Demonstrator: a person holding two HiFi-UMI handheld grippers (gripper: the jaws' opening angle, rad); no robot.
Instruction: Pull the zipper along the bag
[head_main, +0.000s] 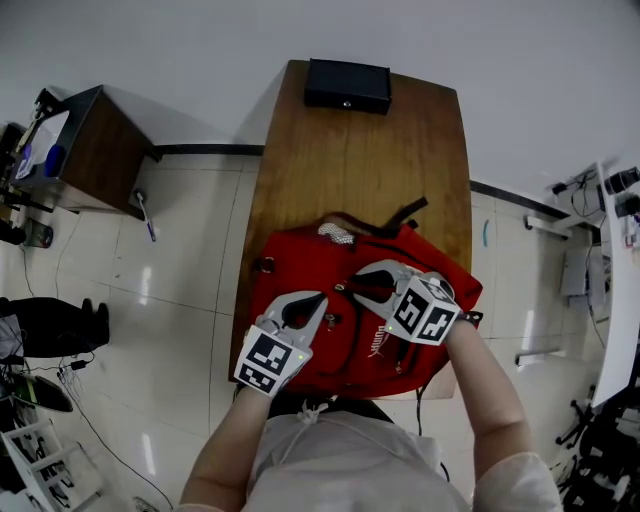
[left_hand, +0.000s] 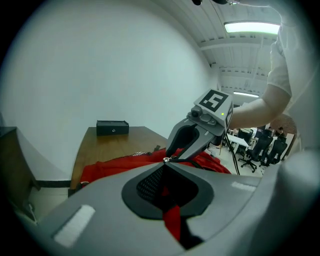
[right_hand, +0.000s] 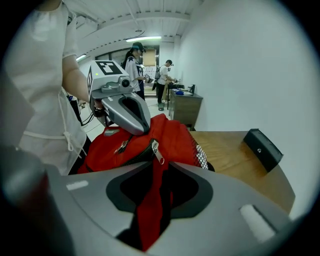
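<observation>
**Head view.** Red backpack (head_main: 300, 262) lies across the near end of the wooden desk (head_main: 350, 170), nearly from side edge to side edge. Its white mesh pocket (head_main: 336, 233) is on the side toward the far edge. A black box (head_main: 347, 85) sits at the far edge, lid shut, well apart from the bag. Left gripper (head_main: 320, 299) and right gripper (head_main: 350, 285) are both down on top of the bag, tips near each other. What is inside the bag cannot be seen.

**Left gripper view.** Jaws are drawn together at the tips, pinching a fold of red bag fabric. The right gripper's tips are just beyond.

**Right gripper view.** Jaws stand apart with a red fabric fold in the gap, not clamped. A silver zipper pull (right_hand: 156, 151) hangs just past the tips, on the dark zipper track; the head view does not resolve it. Only here: two people (right_hand: 134, 67) standing by a cabinet (right_hand: 186, 107) behind.
</observation>
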